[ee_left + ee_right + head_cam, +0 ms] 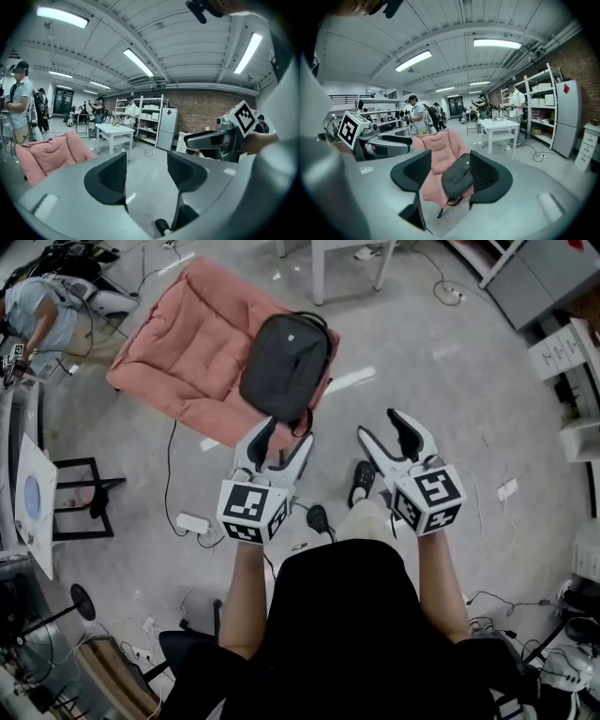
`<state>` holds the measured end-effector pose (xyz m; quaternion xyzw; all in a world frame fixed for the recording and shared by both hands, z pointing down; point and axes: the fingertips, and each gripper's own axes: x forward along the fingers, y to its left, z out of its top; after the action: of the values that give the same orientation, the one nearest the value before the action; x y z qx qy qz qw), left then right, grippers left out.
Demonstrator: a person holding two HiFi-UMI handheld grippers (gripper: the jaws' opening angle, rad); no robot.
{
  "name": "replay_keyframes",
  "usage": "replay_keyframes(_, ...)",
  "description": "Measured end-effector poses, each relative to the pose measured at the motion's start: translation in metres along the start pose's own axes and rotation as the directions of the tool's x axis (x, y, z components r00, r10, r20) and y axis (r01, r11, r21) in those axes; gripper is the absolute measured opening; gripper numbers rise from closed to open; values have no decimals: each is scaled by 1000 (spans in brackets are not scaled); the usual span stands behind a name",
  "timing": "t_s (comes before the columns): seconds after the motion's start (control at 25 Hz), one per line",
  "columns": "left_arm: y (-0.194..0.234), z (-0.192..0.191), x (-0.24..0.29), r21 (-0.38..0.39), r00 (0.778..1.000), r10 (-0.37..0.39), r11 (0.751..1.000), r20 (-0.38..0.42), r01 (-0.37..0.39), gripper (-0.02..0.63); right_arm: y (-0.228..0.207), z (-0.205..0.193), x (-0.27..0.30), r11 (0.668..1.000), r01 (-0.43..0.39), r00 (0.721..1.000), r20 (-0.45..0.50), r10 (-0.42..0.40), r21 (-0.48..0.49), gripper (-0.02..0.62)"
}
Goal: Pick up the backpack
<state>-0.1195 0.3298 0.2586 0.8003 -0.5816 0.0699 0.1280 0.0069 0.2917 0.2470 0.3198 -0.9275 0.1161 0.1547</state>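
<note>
My left gripper (281, 439) and right gripper (382, 427), mid-frame, gape empty: approach step, I judge, so next I reach up-frame to the black backpack (286, 367) on the pink chair (192, 343).

**Both grippers open and empty, held out in front**

Left gripper (283, 442): jaws apart, nothing clamped, pointing away from the body and slightly down. Right gripper (387, 433): same, jaws apart and empty. They sit side by side, near each other but not touching, with the tips angled slightly towards each other at the far end. Each marker cube faces up: left marker cube (251, 510), right marker cube (427, 498). Left forearm (246, 596) and right forearm (441, 582) are bare, roughly parallel, and run back to the torso.
</note>
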Motion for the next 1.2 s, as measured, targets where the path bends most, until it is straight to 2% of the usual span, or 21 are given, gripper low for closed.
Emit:
replay_keyframes(0.28, 12, 2, 37, 5, 999, 27, 1000, -32, -27, 275, -32, 9, 34, 999, -39, 999, -10, 39, 6, 242)
replay_keyframes(0.6, 36, 35, 106, 30, 992, 114, 993, -52, -113, 278, -87, 35, 91, 987, -158, 987, -31, 158, 1, 242)
replay_keyframes(0.88, 43, 55, 166, 33, 977, 205, 979, -60, -204, 281, -139, 47, 130, 964, -265, 963, -62, 264, -13, 242)
replay_keyframes(1.2, 56, 52, 205, 3, 953, 289, 957, -89, -290, 281, -176, 45, 169, 935, -354, 928, -117, 354, 22, 242)
